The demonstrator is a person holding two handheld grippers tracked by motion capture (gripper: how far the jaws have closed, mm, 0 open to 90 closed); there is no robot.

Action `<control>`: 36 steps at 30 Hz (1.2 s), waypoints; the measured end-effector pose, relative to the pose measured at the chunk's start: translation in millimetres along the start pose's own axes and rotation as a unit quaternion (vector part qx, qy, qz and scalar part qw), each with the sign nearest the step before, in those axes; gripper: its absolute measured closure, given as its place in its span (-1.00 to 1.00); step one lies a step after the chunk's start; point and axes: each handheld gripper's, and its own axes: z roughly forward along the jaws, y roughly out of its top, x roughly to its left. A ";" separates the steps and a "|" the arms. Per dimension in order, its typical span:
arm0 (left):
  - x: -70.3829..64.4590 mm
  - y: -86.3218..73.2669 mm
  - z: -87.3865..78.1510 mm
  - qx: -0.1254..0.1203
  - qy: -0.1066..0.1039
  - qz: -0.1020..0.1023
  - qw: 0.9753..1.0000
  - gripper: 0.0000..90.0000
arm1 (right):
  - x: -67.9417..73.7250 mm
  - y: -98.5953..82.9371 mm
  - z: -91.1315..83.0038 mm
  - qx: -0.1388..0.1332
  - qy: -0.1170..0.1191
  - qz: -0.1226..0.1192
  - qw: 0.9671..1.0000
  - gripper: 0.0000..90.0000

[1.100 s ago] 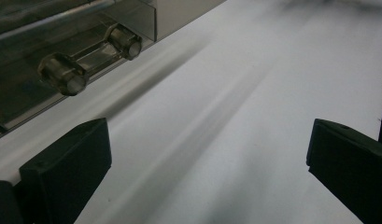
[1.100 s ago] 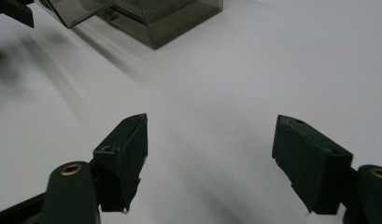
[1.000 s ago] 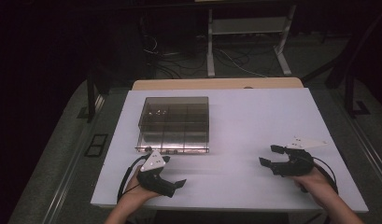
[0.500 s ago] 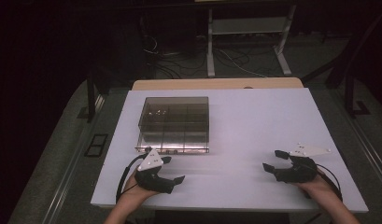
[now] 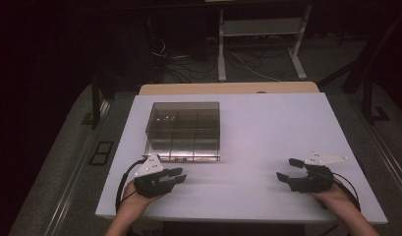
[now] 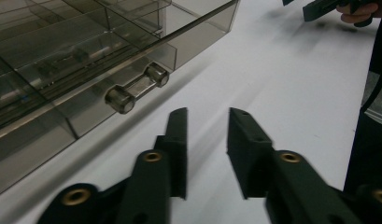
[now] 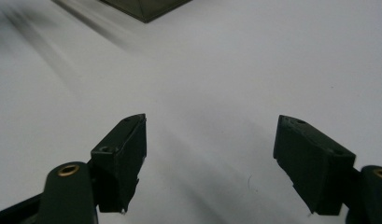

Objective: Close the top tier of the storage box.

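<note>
In left gripper view: box handle (image 6: 136,88) near left tool (image 6: 207,133).

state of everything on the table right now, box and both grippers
clear box: lid shut, flat on the table, untouched
box handle: free, nothing gripping it
left gripper: jaws open, empty, near the handle
right gripper: jaws wide open, empty, over bare table
</note>
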 end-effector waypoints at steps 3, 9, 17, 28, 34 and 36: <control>3.1 1.0 -3.4 -0.001 0.006 0.001 1.000 0.74 | -0.5 0.0 0.6 0.000 0.000 0.000 1.000 -0.45; 9.4 3.2 -9.9 -0.003 0.019 -0.004 1.000 0.98 | -0.2 -0.5 1.0 0.003 0.002 -0.002 1.000 -0.45; 15.5 7.3 -16.8 -0.015 0.042 -0.001 0.999 0.99 | -0.3 -0.7 1.8 0.005 0.004 -0.002 1.000 -0.45; 24.4 11.6 -13.0 -0.022 0.059 -0.001 0.998 0.99 | -0.7 -0.8 2.1 0.007 0.004 0.000 1.000 -0.45; 25.4 12.1 -9.8 -0.022 0.059 0.003 0.998 0.99 | -0.6 -0.9 2.4 0.008 0.004 -0.001 1.000 -0.45; 25.3 12.1 -9.5 -0.023 0.060 0.004 0.998 0.99 | -0.6 -0.8 2.3 0.008 0.004 -0.001 1.000 -0.45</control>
